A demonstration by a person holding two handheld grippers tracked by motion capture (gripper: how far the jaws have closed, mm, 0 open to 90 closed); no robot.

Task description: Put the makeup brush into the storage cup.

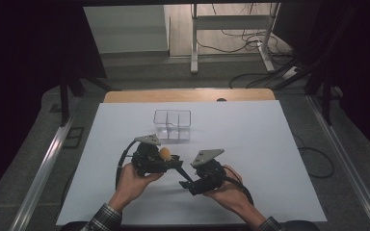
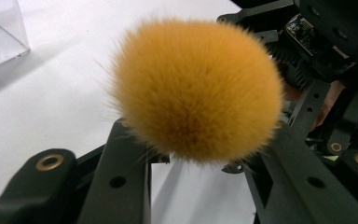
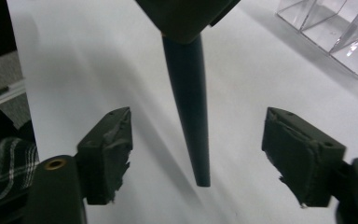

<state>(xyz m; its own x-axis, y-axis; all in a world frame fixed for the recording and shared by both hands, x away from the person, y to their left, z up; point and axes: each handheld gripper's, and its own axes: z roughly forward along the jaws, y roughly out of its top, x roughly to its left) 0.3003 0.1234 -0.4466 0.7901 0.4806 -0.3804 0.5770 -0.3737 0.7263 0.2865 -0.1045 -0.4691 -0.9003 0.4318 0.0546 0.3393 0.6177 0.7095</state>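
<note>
Brush (image 2: pixel 196 88) clamped in left hand-held gripper (image 1: pixel 166 161).

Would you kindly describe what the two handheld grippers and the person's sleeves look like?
Both the left gripper and the right gripper are black, each topped by a grey three-cornered plate and trailing a black cable. Brass-coloured rivets mark the jaw joints. The right gripper's dark pads look frayed. The sleeves are plaid.

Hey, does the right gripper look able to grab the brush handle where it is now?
Probably yes. The right gripper has its jaws open, with the brush handle hanging between them and touching neither pad. The left gripper holds the brush.
</note>
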